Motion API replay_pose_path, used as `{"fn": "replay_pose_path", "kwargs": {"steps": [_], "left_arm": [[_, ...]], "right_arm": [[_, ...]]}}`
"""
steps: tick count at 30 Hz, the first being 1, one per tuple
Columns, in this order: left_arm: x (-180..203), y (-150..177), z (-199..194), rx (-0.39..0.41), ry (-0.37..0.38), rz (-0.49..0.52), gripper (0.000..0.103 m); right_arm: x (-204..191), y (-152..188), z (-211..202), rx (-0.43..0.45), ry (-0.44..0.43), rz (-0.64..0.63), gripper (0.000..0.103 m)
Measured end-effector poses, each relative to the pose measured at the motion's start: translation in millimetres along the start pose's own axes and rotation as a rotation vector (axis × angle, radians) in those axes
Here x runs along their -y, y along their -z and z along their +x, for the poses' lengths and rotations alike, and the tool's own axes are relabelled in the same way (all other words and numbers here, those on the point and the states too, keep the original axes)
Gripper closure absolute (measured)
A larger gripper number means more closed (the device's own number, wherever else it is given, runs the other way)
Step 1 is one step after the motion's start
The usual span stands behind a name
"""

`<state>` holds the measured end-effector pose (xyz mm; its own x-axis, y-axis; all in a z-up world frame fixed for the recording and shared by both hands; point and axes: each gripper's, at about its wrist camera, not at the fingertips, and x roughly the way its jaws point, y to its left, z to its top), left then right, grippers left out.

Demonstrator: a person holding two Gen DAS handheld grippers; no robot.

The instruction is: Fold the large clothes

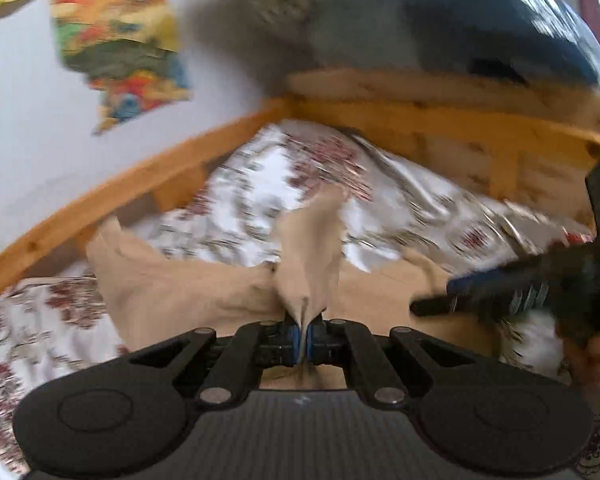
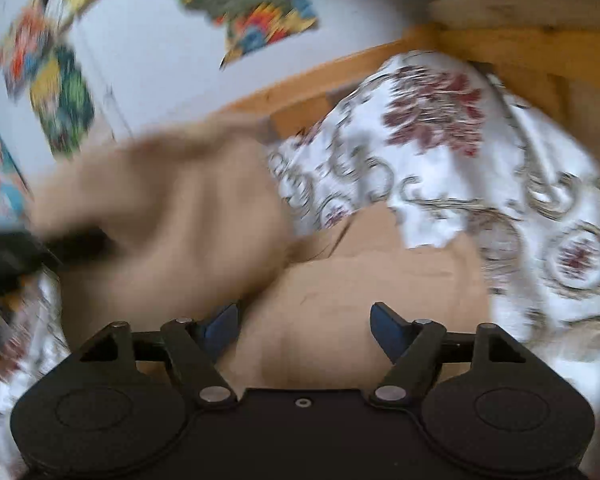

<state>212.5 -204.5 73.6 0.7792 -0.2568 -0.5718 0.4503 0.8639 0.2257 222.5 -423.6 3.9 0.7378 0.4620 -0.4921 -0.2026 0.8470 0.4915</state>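
A large beige garment (image 1: 172, 280) lies on a bed with a white floral sheet (image 1: 260, 184). My left gripper (image 1: 304, 338) is shut on a raised fold of the beige garment, which stands up in a peak in front of the pads. My right gripper (image 2: 305, 330) is open above a flat part of the garment (image 2: 340, 304), holding nothing. It also shows in the left wrist view (image 1: 432, 306) at the right. In the right wrist view the left gripper (image 2: 60, 246) is a dark blur at the left, with lifted beige cloth (image 2: 172, 208) around it.
A wooden bed frame (image 1: 140, 184) runs along the white wall (image 1: 16, 120), which carries colourful posters (image 1: 120, 40). A wooden headboard (image 1: 460, 136) closes the far end. Dark bedding or a bag (image 1: 480, 12) sits above it. The floral sheet (image 2: 460, 152) is rumpled at the right.
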Motion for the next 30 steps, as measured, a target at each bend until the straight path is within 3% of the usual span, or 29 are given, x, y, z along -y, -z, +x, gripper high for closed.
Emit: {"fn": "replay_pose_path", "kwargs": {"steps": [3, 6, 8, 10, 12, 15, 18, 22, 27, 28, 30], "left_arm": [[30.5, 9.7, 20.0, -0.038, 0.051, 0.028, 0.101], [53.1, 21.5, 30.0, -0.043, 0.097, 0.062, 0.101], [65.9, 29.7, 31.0, -0.038, 0.150, 0.103, 0.101], [78.5, 37.4, 30.9, -0.039, 0.199, 0.160, 0.101], [90.1, 43.6, 35.3, -0.038, 0.228, 0.202, 0.101], [100.7, 49.0, 47.4, -0.044, 0.260, 0.194, 0.101], [104.2, 52.9, 64.4, -0.059, 0.311, 0.136, 0.101], [113.8, 76.7, 91.5, -0.098, 0.329, 0.141, 0.100], [115.0, 81.2, 85.3, -0.082, 0.308, 0.167, 0.095], [116.3, 80.1, 79.8, -0.086, 0.301, 0.164, 0.093], [114.8, 76.0, 69.1, -0.081, 0.294, 0.157, 0.073]], "right_arm": [[58.0, 4.1, -9.1, 0.013, -0.107, 0.313, 0.028], [98.8, 7.1, -0.6, -0.009, -0.293, 0.619, 0.032], [111.6, 10.2, 2.0, 0.017, -0.352, 0.709, 0.036], [113.1, 7.7, 0.0, 0.028, -0.316, 0.681, 0.043], [107.9, 1.7, -2.5, 0.025, -0.258, 0.596, 0.073], [94.5, -8.4, -8.4, 0.054, -0.155, 0.391, 0.092], [85.2, -12.3, -11.0, 0.086, -0.073, 0.248, 0.094], [89.4, -6.8, 2.6, 0.012, 0.114, 0.171, 0.099], [87.4, -0.1, 9.7, -0.021, 0.167, 0.098, 0.102], [84.8, 0.9, 10.3, -0.019, 0.174, 0.079, 0.102], [83.5, 2.2, 11.9, -0.017, 0.179, 0.065, 0.102]]}}
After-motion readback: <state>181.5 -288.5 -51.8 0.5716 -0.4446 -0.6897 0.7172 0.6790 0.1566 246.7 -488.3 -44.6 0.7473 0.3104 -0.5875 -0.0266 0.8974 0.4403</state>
